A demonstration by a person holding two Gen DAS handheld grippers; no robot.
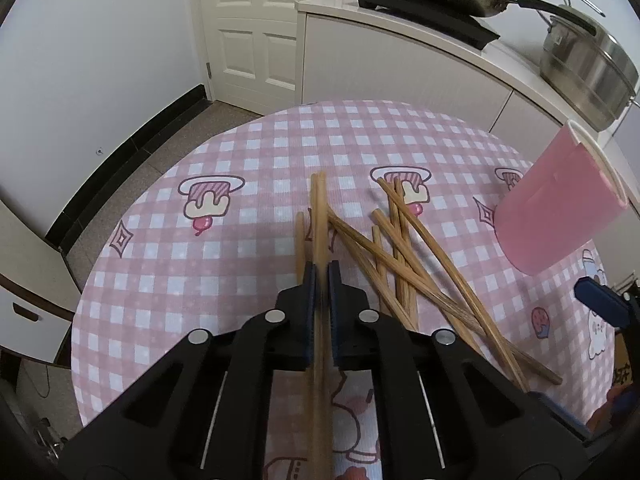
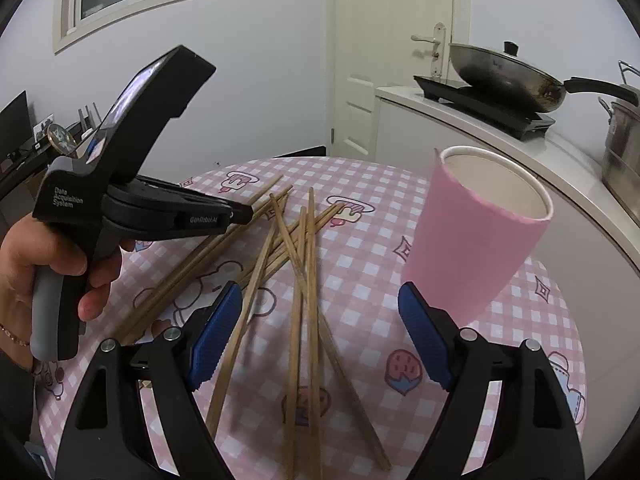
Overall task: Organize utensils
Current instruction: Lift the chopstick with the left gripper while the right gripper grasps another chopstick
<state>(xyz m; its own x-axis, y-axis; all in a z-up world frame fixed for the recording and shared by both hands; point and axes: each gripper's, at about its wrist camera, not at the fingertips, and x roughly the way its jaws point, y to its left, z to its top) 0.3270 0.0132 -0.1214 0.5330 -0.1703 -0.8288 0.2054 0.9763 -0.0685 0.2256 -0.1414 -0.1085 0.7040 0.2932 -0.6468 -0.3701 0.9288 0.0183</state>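
Several wooden chopsticks (image 2: 304, 264) lie crossed in a loose pile on the round table with the pink checked cloth (image 2: 360, 184). My left gripper (image 1: 322, 276) is shut on a pair of chopsticks (image 1: 319, 208) at the left of the pile; it shows in the right wrist view (image 2: 246, 213) too, held by a hand. My right gripper (image 2: 320, 320) is open and empty above the pile. A pink paper cup (image 2: 480, 240), empty, stands just right of it, and shows in the left wrist view (image 1: 556, 204).
A white counter (image 2: 500, 140) runs behind the table with a wok (image 2: 504, 76) on a black hob and a steel pot (image 1: 584, 68). A white door (image 1: 252, 32) is at the back. The table edge (image 1: 120, 216) drops to the floor on the left.
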